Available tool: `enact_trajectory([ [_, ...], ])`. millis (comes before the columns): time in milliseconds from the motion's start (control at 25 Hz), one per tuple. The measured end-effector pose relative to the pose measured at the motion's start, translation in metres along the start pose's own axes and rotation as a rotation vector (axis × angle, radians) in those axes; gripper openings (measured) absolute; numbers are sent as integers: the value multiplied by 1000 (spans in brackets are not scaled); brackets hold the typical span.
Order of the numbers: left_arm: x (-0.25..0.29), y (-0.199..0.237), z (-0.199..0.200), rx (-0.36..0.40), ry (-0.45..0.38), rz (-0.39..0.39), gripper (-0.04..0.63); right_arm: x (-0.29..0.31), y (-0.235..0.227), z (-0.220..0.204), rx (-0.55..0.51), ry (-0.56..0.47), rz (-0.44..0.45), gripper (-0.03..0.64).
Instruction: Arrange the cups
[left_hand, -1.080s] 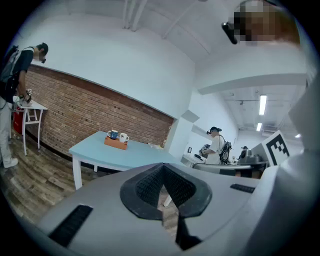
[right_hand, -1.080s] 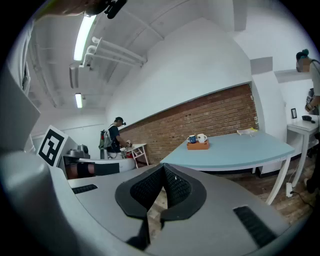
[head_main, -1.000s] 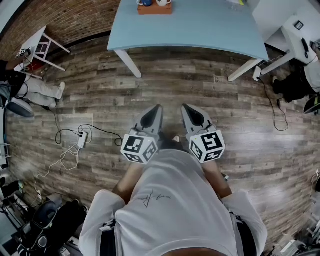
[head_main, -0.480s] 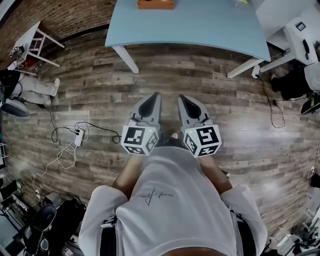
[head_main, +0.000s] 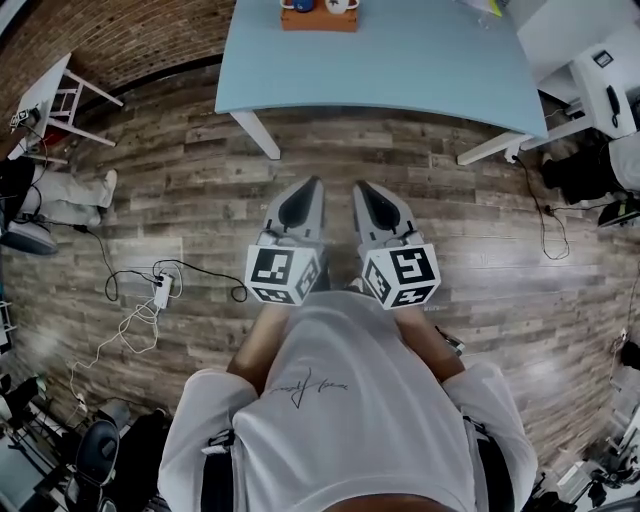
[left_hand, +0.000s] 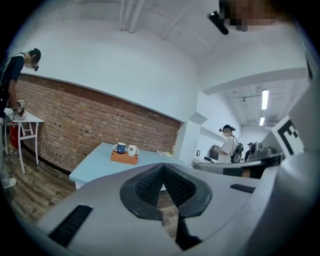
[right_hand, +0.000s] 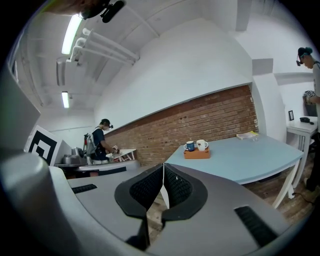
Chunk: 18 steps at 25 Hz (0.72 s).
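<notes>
**Grippers before the table.** The left gripper (head_main: 308, 186) and the right gripper (head_main: 364, 190) were held side by side in front of the light-blue rectangular table (head_main: 400, 60). They were well apart from its near edge, over the grey wood-plank floor (head_main: 190, 200), and both pointed toward it. The left gripper's jaws were pressed together with nothing between them. The right gripper's jaws likewise met at their tips and were empty.

Toward the table's far edge sat a flat orange-brown wooden tray (right_hand: 196, 154) bearing two upright cups close together. These were a dark blue ceramic mug (right_hand: 190, 145) and a white ceramic mug (right_hand: 201, 145), the blue one nearer the table's left end. A thin stack of yellow-and-white papers (right_hand: 247, 135) lay near the table's far right corner. A red brick wall (left_hand: 75, 120) ran behind the table.
</notes>
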<state>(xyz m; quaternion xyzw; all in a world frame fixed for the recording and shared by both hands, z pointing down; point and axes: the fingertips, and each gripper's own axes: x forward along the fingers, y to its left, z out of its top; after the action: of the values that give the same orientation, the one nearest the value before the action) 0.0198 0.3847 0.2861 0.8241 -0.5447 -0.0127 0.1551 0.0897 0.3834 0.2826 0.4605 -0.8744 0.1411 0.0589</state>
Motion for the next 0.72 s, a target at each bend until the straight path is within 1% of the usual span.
enact_trajectory([
  [200,17,29,15,9,-6,-31,9,38,6,10,-7,-2,-14,21],
  [480,33,65,33,15,-3,-94,9,80,18,23,-19,-12,-37,21],
  [720,46,80,48,29,-35,-101,9,100,22,30,-35,-22,-53,21],
])
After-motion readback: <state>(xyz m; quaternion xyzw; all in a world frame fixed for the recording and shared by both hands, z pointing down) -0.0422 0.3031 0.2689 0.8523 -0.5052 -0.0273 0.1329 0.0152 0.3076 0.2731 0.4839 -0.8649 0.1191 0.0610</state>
